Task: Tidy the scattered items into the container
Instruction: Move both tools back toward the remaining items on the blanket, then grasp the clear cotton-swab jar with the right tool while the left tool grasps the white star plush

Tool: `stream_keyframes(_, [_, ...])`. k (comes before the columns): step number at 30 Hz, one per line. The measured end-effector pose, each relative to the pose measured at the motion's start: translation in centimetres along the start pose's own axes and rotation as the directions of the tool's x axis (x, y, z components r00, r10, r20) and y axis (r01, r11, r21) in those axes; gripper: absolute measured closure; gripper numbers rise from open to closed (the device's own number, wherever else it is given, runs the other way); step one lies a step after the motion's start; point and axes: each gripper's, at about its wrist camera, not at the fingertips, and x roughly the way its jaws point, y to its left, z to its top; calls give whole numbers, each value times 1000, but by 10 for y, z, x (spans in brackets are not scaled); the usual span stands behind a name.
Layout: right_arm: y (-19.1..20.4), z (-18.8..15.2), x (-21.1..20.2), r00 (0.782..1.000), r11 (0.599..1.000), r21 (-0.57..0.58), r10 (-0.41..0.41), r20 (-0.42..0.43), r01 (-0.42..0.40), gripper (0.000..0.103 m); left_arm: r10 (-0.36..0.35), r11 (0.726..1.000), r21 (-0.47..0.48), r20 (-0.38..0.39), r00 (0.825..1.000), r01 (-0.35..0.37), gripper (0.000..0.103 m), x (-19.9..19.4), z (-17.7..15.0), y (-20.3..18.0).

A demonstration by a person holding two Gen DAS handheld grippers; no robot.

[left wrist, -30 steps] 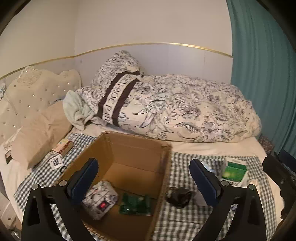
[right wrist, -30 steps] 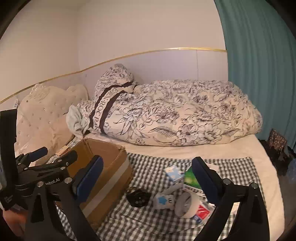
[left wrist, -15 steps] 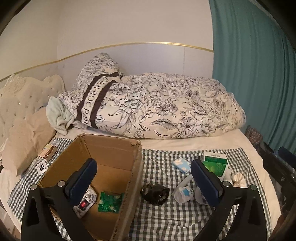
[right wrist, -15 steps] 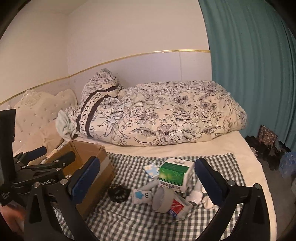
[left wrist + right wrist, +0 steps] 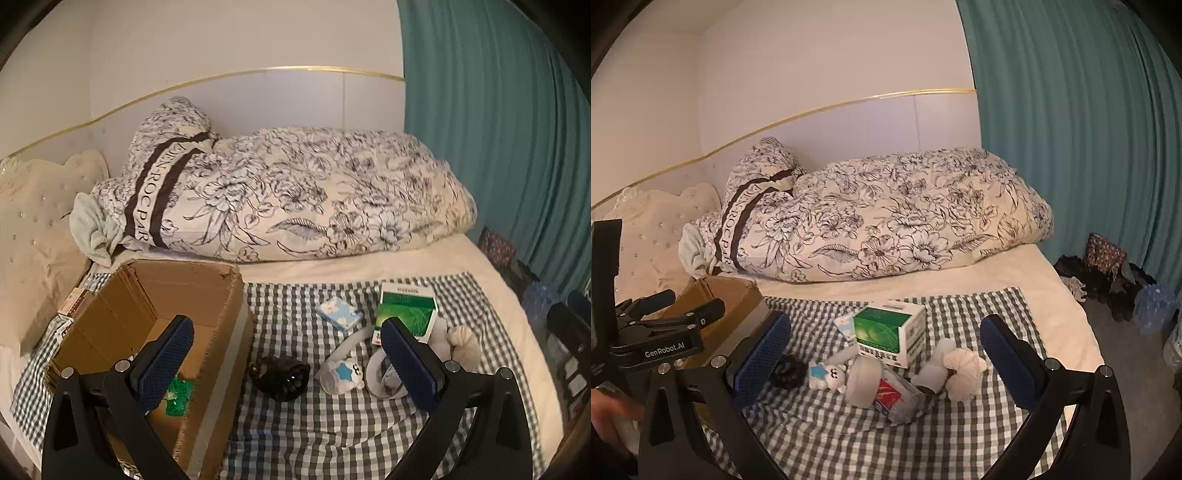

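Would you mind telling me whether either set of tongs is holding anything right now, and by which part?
Nothing is held: the left tongs and the right tongs are both open and empty above the checked cloth.

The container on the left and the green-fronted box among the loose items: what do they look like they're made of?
The container looks like plain brown corrugated cardboard, matte: fluted layers show along its cut rim, and one corner is frayed. The green-fronted box looks like thin printed paperboard with a smoother, slightly glossy face, sharp folded edges and small print on its white sides. Its contents can't be seen.
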Motion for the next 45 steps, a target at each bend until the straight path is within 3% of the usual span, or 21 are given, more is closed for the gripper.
stream_keyframes(7, [-15,-16,13,999,999,-38,-17,-32,16,0,-5,999,43,-67,998,8,0,24,-12,-16])
stream_keyframes(19, [-21,-49,53,988,996,-81,27,-149,-39,0,-4,994,106,-160,987,21,0,67,-35,-36])
stream_keyframes(26, [-28,-68,79,971,993,-87,56,-233,-78,5,-40,992,108,-203,978,63,0,90,-43,-47])
stream_keyframes(31, [-30,-85,100,947,989,-107,68,-315,-106,23,-99,991,64,-245,964,118,3,108,-47,-53])
stream_keyframes(36, [-36,-97,118,930,986,-108,77,-359,-124,24,-92,989,80,-292,952,120,11,131,-58,-64])
stream_keyframes(45, [-37,-109,141,913,981,-119,92,-396,-151,24,-94,990,65,-354,930,125,12,164,-72,-69])
